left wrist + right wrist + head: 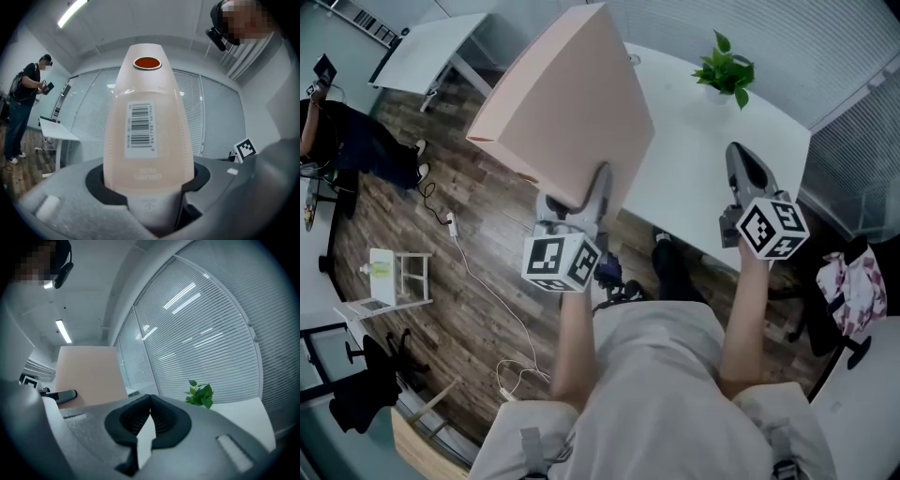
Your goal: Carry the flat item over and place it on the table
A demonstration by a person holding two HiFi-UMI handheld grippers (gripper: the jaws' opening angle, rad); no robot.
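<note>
A flat pale pink board (567,98) with a barcode label and a hanging hole stands tilted up in the air, over the floor and the left edge of the white table (712,159). My left gripper (596,192) is shut on its lower edge. In the left gripper view the board (149,140) rises straight out of the left gripper (149,187). My right gripper (741,159) hovers over the table, shut with nothing in it. The right gripper view shows the right gripper (150,411) with its jaws meeting, the board (86,373) to the left and the table (234,413) beyond.
A potted green plant (727,70) stands at the table's far side. Another white table (431,47) and a person (347,141) are at the far left. A small white stand (394,281) and cables lie on the wood floor. A chair with cloth (853,281) is at the right.
</note>
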